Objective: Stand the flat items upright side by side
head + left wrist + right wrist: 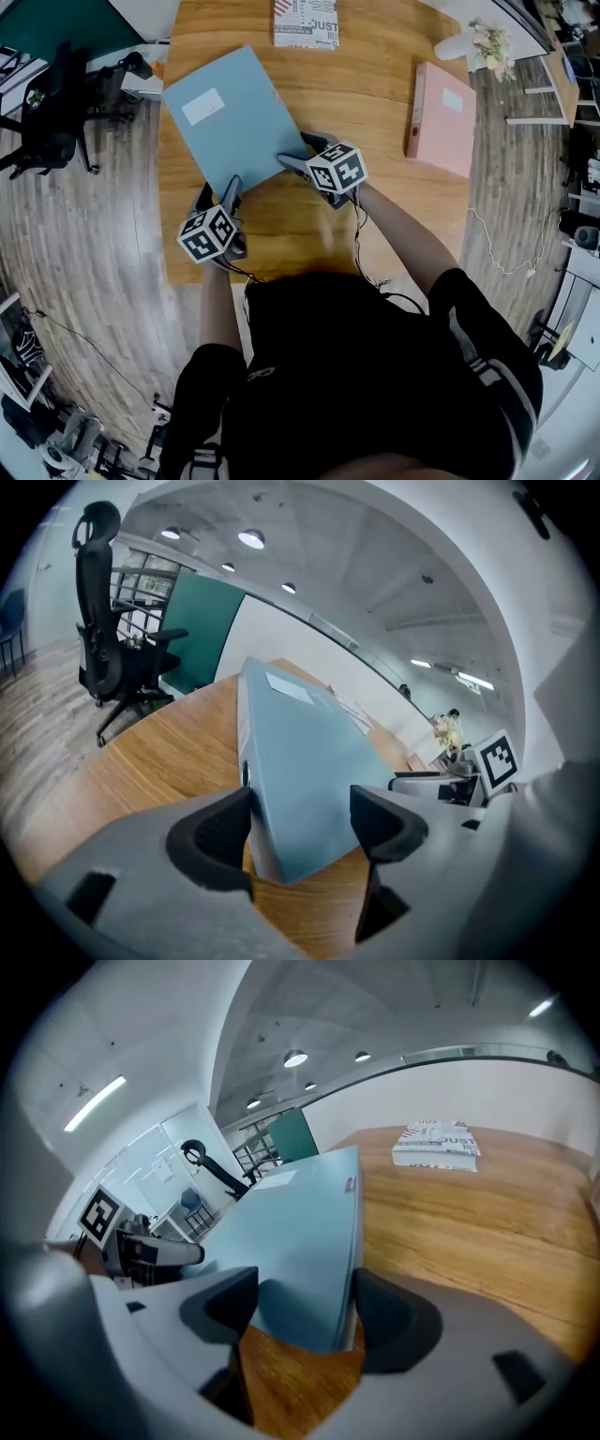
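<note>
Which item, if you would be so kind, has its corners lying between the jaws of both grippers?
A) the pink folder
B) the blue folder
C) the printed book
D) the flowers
B: the blue folder lies flat with one near corner between the open jaws of the left gripper and the other between those of the right gripper, while the pink folder and the printed book lie apart from both.

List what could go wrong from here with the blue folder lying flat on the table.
The left gripper and right gripper, jaws open, straddle the blue folder only at near corners; pinched there, it may slip or twist. Stood alone, it has nothing to lean on and may topple.
</note>
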Tool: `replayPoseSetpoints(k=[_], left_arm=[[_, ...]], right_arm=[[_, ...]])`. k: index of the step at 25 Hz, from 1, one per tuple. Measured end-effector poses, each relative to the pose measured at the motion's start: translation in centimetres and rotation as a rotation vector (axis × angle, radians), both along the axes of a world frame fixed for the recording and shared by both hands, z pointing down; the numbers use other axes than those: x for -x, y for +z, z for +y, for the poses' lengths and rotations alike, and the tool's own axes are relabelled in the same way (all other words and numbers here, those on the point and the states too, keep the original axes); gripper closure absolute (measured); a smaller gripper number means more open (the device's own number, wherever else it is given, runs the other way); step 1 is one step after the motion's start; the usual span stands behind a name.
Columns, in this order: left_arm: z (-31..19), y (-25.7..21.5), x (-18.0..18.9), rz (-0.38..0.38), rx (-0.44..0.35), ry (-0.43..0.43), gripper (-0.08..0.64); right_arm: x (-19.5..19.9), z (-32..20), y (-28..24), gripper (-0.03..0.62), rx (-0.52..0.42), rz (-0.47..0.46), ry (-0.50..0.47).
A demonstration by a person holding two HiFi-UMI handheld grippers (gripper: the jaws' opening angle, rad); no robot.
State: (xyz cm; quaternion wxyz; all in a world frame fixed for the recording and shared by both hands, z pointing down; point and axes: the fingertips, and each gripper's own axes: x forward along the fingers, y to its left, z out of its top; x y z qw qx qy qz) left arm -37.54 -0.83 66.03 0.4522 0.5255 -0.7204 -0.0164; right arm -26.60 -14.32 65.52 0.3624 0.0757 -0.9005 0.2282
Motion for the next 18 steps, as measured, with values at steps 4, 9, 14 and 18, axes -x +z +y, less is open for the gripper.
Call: replayPoseSetpoints(k=[4, 9, 14, 18], left_arm=[[1.0, 0.3, -1.4, -0.045, 0.034, 0.043, 0.239], [3.0, 0.3, -5.5, -0.018, 0.07, 0.116, 0.239], [5.8, 0.4, -9.5, 0.029, 0.121, 0.233, 0.235], [4.1, -0.5, -5.7, 0.048, 0.067, 0.196, 0.219]], right_arm=[[-1.6, 1.1, 0.1, 0.264, -0.009, 0.03, 0.016], [-6.5, 3.9, 0.1, 0.264, 0.008, 0.055, 0.077], [-11.4, 7.3, 0.1, 0.262, 0.065, 0.125, 0.077], [-9.5, 3.6, -1.2, 0.238, 0.027, 0.068, 0.037]])
